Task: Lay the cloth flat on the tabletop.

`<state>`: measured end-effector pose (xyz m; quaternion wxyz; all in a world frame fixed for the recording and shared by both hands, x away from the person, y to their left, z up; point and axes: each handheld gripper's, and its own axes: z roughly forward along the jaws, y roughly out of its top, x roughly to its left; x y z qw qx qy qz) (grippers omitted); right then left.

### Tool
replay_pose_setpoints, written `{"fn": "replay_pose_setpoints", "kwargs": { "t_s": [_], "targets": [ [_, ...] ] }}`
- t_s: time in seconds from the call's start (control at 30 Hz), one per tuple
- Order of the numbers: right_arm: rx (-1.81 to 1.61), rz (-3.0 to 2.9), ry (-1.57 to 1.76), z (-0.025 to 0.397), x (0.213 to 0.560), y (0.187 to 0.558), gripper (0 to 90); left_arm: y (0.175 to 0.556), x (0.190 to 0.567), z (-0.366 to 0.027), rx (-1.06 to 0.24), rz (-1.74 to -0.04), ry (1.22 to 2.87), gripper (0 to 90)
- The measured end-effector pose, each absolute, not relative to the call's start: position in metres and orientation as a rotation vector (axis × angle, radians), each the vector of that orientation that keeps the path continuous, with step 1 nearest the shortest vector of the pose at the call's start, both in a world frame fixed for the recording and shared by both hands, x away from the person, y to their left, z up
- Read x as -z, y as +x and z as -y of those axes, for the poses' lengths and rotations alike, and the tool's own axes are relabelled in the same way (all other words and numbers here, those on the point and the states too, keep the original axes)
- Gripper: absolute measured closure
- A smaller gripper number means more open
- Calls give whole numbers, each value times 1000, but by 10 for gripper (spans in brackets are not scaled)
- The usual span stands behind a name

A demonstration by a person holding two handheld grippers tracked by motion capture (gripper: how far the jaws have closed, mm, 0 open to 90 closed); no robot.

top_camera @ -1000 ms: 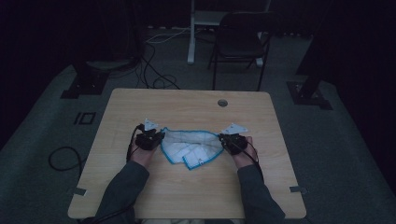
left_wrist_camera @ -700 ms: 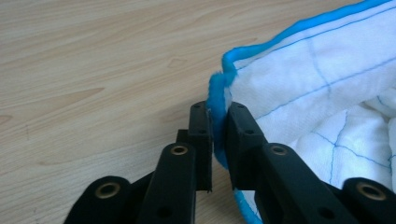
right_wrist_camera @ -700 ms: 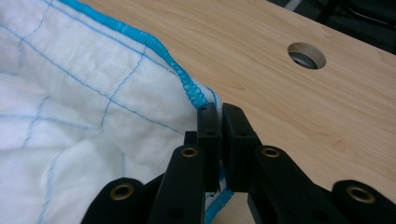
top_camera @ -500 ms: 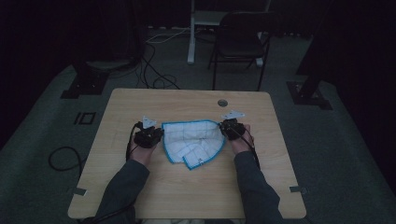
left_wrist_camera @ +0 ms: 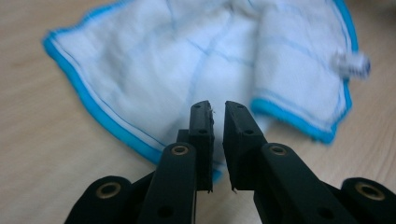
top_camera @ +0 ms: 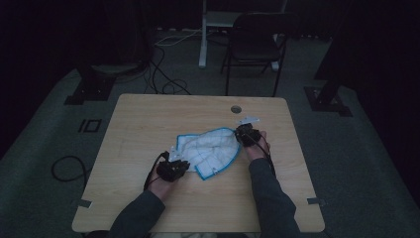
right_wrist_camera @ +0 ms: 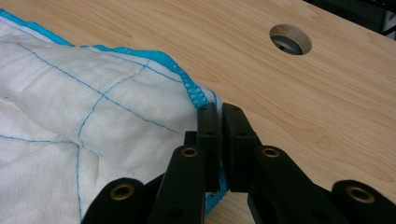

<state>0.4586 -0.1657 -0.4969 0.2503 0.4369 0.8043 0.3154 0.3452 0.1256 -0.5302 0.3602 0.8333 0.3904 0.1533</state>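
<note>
A white cloth (top_camera: 210, 151) with a blue border lies rumpled on the wooden table (top_camera: 148, 119). My right gripper (top_camera: 239, 135) is at its far right corner, and in the right gripper view it (right_wrist_camera: 219, 109) is shut on the blue hem of the cloth (right_wrist_camera: 70, 116). My left gripper (top_camera: 182, 163) sits at the cloth's near left edge. In the left gripper view its jaws (left_wrist_camera: 218, 107) stand almost together, and the cloth's (left_wrist_camera: 163, 70) blue edge runs in between and under them. One flap is folded over on the right of that view.
A round cable hole (top_camera: 236, 108) is in the table just beyond my right gripper, also seen in the right gripper view (right_wrist_camera: 289, 39). A dark chair (top_camera: 255, 44) stands behind the table. Cables (top_camera: 64, 168) lie on the floor at the left.
My left gripper has moved toward the person and to the right. The cloth, stretched flat between both grippers half a second ago, now lies slack and bunched. The right gripper shifted slightly away.
</note>
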Motion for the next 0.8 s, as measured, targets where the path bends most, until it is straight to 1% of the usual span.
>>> {"fn": "replay_pose_setpoints", "kwargs": {
  "t_s": [0.13, 0.27, 0.53, 0.8],
  "targets": [
    [-854, -2186, 1193, 169, 496, 459, 873, 347, 534, -126, -386, -1005, 2168, 851],
    [-840, -2186, 1199, 172, 496, 461, 874, 351, 534, -132, -407, -1017, 2189, 879],
    [-819, -2189, 1210, 178, 497, 464, 873, 368, 531, -154, -478, -1115, 2202, 890],
    [-799, -2201, 1212, 178, 500, 464, 869, 379, 529, -166, -496, -1188, 2171, 892]
  ]
}}
